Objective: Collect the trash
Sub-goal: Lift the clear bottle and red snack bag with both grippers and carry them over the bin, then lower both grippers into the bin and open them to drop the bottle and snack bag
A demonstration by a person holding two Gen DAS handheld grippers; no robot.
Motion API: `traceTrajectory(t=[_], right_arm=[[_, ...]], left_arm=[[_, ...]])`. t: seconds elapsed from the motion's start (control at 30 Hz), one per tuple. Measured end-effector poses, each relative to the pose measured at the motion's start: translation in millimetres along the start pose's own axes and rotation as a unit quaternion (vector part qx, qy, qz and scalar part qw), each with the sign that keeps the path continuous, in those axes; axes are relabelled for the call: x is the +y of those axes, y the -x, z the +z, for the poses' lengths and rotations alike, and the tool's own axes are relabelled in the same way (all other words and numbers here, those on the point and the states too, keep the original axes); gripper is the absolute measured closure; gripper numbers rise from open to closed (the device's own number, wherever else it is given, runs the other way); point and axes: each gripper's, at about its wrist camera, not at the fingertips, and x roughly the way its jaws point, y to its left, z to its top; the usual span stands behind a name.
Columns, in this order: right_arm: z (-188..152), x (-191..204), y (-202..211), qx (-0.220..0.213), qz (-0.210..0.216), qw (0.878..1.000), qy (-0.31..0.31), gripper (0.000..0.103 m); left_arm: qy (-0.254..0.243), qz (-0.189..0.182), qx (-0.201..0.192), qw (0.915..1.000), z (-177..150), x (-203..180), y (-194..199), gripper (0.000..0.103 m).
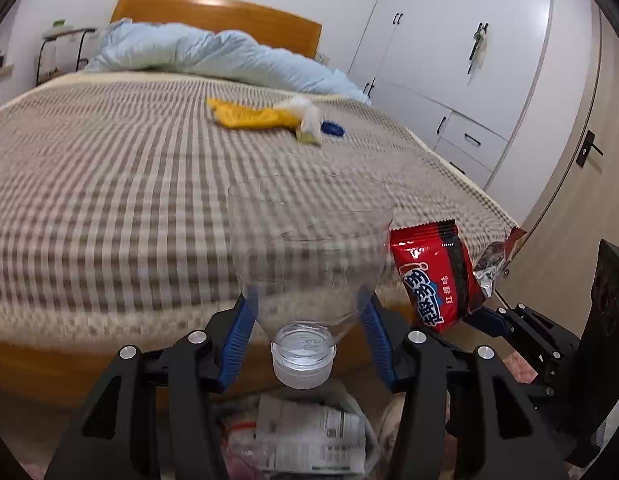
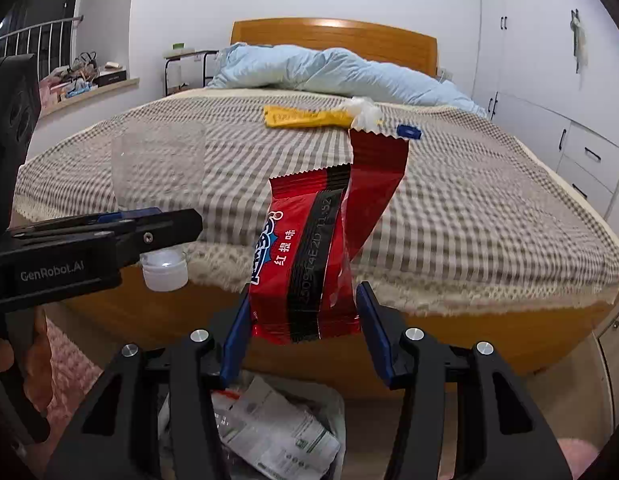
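I am holding my left tongs (image 1: 307, 308) about half open around 1 clear plastic bottle (image 1: 309, 248), its blue pads pressing the shoulder, the white cap (image 1: 303, 364) pointing back at me. My right tongs (image 2: 305, 304) are gripping 1 red snack wrapper (image 2: 313, 264) by its lower end, equally half open, the wrapper standing up between the pads (its torn top flaring open). Both loads are hanging just off the foot edge of the bed (image 1: 109, 184), over 1 trash bin (image 2: 269, 432) on the floor that is already carrying crumpled printed paper. The 2 tongs are sitting side by side, near each other but apart.

Further up the checked bedspread, 3 pieces are lying together: 1 yellow wrapper (image 1: 245, 118), 1 white crumpled bag (image 1: 307, 114) touching it, and 1 blue cap (image 1: 332, 128) just beside. The stretch of bed between them and the foot edge is lying open. A pale blue duvet (image 1: 213, 56) is bunching against the wooden headboard (image 1: 229, 16), and white wardrobes (image 1: 461, 56) are lining the right wall.
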Motion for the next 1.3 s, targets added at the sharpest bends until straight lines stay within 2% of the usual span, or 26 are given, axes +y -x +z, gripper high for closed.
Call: traceTrajectory(t=[0.17,0.43,0.67,0.93,1.1,1.3], right_arm=[[-3.4,5.9,3.1,0.034,0.014,0.999,0.000,0.053],[-16.3,6.4,-0.2,0.083,0.031,0.996,-0.031,0.053],[-45.2,15.7,-18.3,0.128,0.041,0.990,-0.037,0.053],[-84.9,3.7,-59.2,0.203,0.043,0.976,-0.065,0.053],[-106.9,3.7,-78.2,0.235,0.046,0.969,-0.059,0.053],[-131.4,5.9,-101.9,0.289,0.045,0.955,-0.048,0.053]], left_arm=[[0.010,0.001,0.042,0.9991,-16.5,0.4,0.2,0.053],[0.050,-0.001,0.060,0.9970,-37.3,11.5,16.5,0.053],[0.048,0.024,0.100,0.9936,-72.1,16.0,-2.2,0.053],[0.044,0.044,0.152,0.9864,-101.8,22.2,-40.6,0.053],[0.047,0.052,0.196,0.9781,-119.1,26.7,-63.2,0.053],[0.074,0.062,0.264,0.9597,-140.1,37.2,-90.7,0.053]])
